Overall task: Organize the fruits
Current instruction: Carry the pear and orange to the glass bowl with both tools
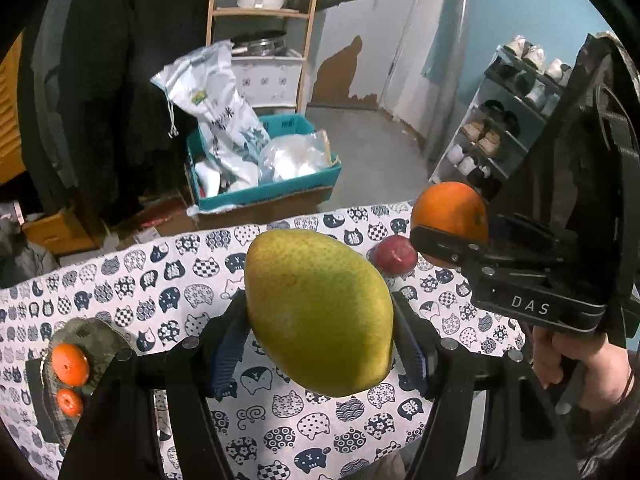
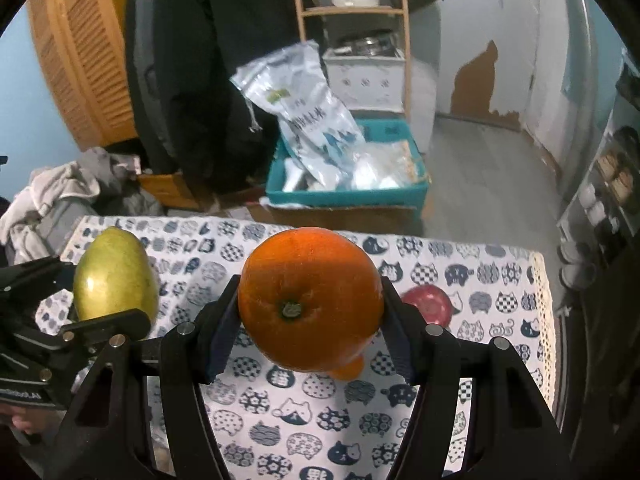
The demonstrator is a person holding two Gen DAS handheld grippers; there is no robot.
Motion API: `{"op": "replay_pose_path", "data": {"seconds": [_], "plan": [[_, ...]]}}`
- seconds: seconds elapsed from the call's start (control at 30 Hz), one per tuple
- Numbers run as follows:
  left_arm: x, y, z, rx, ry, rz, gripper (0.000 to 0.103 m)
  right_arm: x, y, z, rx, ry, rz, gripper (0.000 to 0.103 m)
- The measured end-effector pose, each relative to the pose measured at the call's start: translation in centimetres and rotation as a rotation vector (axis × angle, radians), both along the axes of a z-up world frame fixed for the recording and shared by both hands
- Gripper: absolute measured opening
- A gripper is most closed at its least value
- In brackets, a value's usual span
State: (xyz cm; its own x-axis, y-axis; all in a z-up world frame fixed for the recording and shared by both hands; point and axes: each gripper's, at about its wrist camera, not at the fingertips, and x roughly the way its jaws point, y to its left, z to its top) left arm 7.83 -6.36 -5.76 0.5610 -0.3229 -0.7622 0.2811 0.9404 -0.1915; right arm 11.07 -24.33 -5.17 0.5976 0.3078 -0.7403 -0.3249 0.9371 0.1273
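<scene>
- The left gripper (image 1: 320,316) has its two blue-padded fingers (image 1: 228,344) clamped on the sides of a green mango (image 1: 316,312), which hangs clear above the table
- The right gripper (image 2: 310,312) is clamped the same way on a large orange (image 2: 310,300), stem end facing the camera, also lifted off the cloth
- In the left wrist view the right gripper with its orange shows at 2 o'clock from the mango, with a person's hand (image 1: 580,364) on its grip at 4 o'clock
- In the right wrist view the mango in the left gripper sits at 9 o'clock from the orange, well apart from it
- A small orange fruit (image 2: 348,368) peeks out just under the big orange, at 5 o'clock; I cannot tell whether it touches
- A red apple (image 2: 428,304) lies on the cloth at 3 o'clock from the orange
- A glass plate (image 1: 96,336) at 8 o'clock from the mango holds two mandarins (image 1: 70,364), one beside the other
- The table (image 1: 168,300) wears a white cloth printed with navy cat heads
- Beyond its far edge, at 12 o'clock, a teal crate (image 1: 260,192) holds white bags; a shoe rack (image 1: 496,128) stands at 2 o'clock
</scene>
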Motion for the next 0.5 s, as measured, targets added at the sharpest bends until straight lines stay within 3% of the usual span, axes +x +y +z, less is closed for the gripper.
{"op": "replay_pose_path", "data": {"seconds": [0.5], "plan": [[-1.7,4.9,0.8,-0.031,-0.031,0.056,0.069,-0.9,4.0,1.7,0.015,-0.031,0.087,0.064]]}}
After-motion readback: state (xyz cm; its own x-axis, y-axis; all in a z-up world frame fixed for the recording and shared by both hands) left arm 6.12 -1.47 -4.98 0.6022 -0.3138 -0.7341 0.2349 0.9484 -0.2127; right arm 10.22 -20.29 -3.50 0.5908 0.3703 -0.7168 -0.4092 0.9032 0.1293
